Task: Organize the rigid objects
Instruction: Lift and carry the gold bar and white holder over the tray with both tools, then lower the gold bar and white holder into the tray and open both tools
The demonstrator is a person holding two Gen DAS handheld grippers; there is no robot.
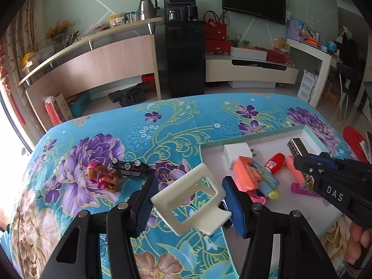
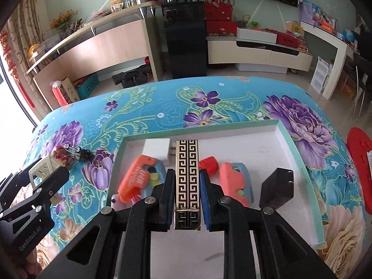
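My left gripper (image 1: 188,197) is shut on a cream plastic bracket (image 1: 190,197) and holds it above the tablecloth at the left rim of the white tray (image 1: 255,137). It also shows at the left in the right wrist view (image 2: 50,172). My right gripper (image 2: 186,197) is shut on a black-and-gold patterned bar (image 2: 186,174) over the tray; it also shows in the left wrist view (image 1: 302,176). In the tray lie a white charger (image 2: 157,150), orange-and-blue toys (image 2: 139,179), a red-capped tube (image 1: 275,162) and a black block (image 2: 276,188).
A small toy car (image 1: 129,167) and a pink-and-brown figure (image 1: 102,176) lie on the floral blue tablecloth (image 1: 162,125) left of the tray. A red object (image 2: 359,167) sits at the table's right edge. Shelves and a black cabinet stand beyond the table.
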